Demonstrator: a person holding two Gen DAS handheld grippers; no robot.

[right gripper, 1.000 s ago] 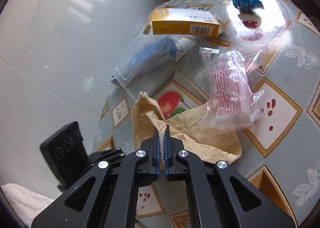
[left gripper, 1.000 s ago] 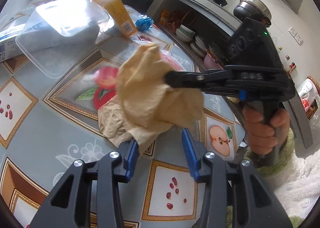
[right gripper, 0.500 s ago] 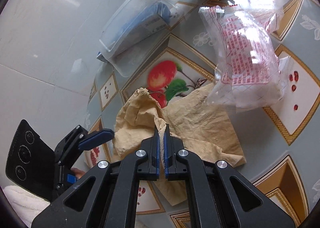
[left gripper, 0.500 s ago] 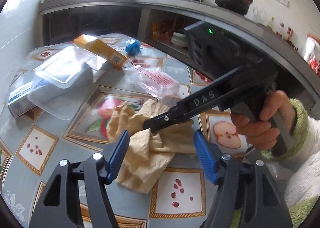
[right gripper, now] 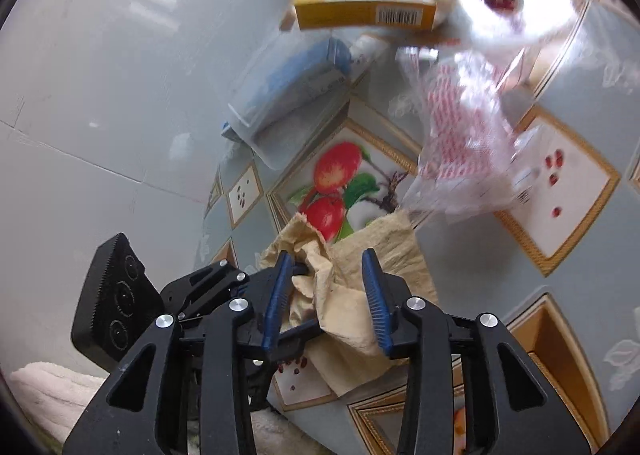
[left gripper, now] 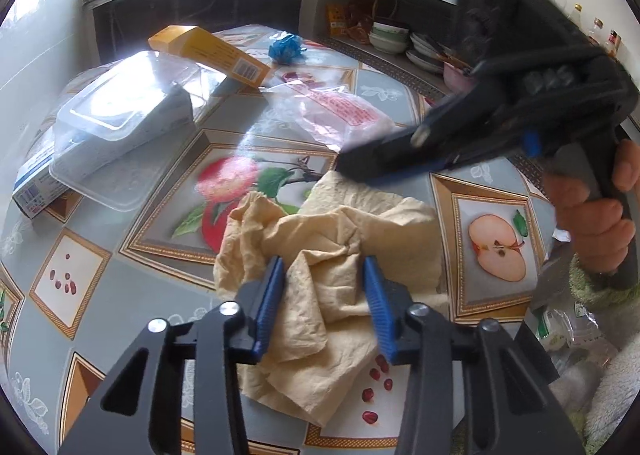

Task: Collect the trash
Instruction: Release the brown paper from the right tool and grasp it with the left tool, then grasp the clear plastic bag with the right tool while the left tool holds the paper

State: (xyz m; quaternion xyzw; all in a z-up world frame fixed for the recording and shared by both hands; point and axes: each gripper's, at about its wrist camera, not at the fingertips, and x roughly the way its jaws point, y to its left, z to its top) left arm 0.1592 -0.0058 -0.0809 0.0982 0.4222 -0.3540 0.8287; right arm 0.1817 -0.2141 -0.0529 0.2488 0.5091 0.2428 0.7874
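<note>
Crumpled tan paper [left gripper: 340,255] lying near worktop [left gripper: 100,275] edge; left gripper [left gripper: 324,295] fingers closing around it, right gripper [right gripper: 326,295] fingers spreading, letting go.

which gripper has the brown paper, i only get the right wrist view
Observer: The left gripper. Its fingers are closing, and a fold of the brown paper fills the gap between them.
Operator: so is my right one clear of it
Observer: It looks so. The right gripper has its fingers opening, and their tips are off the paper, by its far edge.
Operator: what's behind the table
Observer: An open shelf with stacked bowls.
</note>
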